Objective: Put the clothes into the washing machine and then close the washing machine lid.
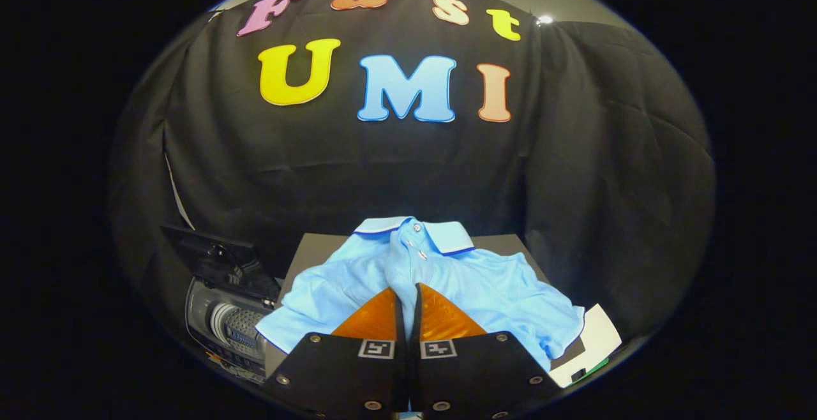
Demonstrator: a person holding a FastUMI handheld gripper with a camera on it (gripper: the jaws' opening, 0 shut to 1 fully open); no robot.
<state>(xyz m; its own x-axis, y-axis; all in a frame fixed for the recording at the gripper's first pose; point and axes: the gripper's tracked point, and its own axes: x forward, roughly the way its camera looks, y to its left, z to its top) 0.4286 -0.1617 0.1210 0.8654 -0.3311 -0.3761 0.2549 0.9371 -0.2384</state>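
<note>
Tool (408, 292) fingers nearly together, pinching a fold of the light-blue cotton polo shirt (447, 279) lying on the dark counter (504, 242); judgement: confirm the pinch, lift clear, swing toward 9 o'clock to the open grey washing machine (230, 330), lid raised.

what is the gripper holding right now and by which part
The gripper is shut on the light blue polo shirt, its fingers pinching a fold of the front placket, just below the collar.
</note>
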